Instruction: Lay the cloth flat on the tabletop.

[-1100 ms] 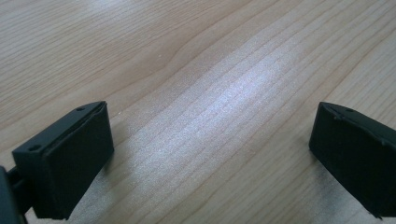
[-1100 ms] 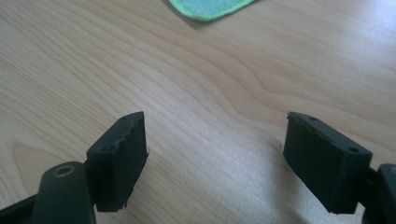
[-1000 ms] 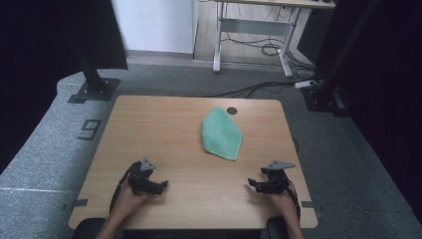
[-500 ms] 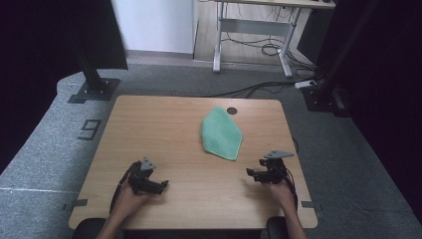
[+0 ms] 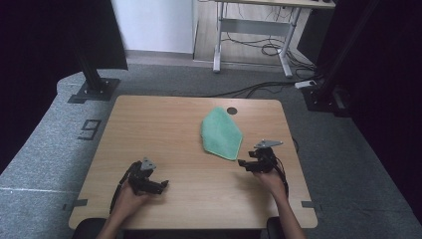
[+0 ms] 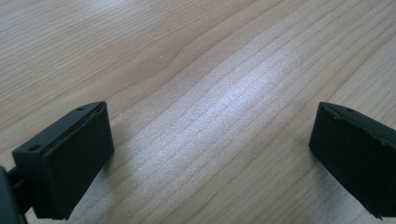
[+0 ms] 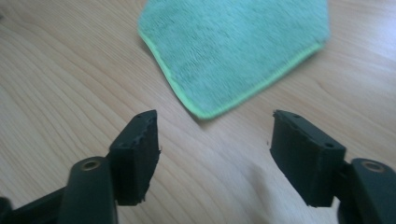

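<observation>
- Right claw point(image 5: 242, 163) just beside green cloth's point(image 5: 221, 133) near corner, jaws apart, just been narrowing, nothing between.
- Left claw point(image 6: 210, 154) low over bare table point(image 5: 164, 124), jaws wide, nothing gripped.
- Cloth flat right of table's middle.

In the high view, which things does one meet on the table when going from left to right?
left gripper → green cloth → right gripper
</observation>
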Motion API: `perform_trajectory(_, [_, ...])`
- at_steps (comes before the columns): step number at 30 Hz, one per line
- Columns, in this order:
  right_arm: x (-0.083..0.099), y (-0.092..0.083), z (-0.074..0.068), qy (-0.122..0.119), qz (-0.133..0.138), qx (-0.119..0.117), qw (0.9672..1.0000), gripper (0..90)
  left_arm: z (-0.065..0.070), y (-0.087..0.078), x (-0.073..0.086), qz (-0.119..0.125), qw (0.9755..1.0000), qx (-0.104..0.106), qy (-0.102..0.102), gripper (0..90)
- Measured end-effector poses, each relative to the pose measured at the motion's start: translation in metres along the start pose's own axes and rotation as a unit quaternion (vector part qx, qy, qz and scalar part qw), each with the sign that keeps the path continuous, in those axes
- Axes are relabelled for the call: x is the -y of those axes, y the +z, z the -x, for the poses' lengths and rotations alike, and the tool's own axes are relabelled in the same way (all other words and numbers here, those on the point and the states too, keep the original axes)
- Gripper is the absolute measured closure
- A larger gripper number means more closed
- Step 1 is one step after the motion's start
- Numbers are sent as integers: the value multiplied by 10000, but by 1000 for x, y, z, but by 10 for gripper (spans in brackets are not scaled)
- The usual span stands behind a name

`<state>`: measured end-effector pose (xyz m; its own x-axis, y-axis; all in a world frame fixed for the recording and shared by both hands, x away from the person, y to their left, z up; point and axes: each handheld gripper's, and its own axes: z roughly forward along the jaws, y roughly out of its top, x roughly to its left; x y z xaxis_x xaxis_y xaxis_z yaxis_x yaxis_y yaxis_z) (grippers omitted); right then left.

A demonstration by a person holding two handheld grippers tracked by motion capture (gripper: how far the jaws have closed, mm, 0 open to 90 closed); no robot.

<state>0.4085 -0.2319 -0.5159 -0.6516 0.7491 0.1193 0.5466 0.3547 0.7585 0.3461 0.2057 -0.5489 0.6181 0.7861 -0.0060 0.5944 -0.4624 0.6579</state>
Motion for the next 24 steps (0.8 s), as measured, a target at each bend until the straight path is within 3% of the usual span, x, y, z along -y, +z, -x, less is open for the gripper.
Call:
perform_trajectory(9, [-28,24,-5,-152,-119,-249,9995,545,0,0,0,1,10000,0,-3,0])
perform_trajectory(18, [-43,49,-12,-258,-258,-300,9989,594,0,0,0,-1,10000,-1,0,0])
perform_trajectory(24, [-50,69,-14,-266,-365,-207,9988,630,0,0,0,-2,10000,1,0,0])
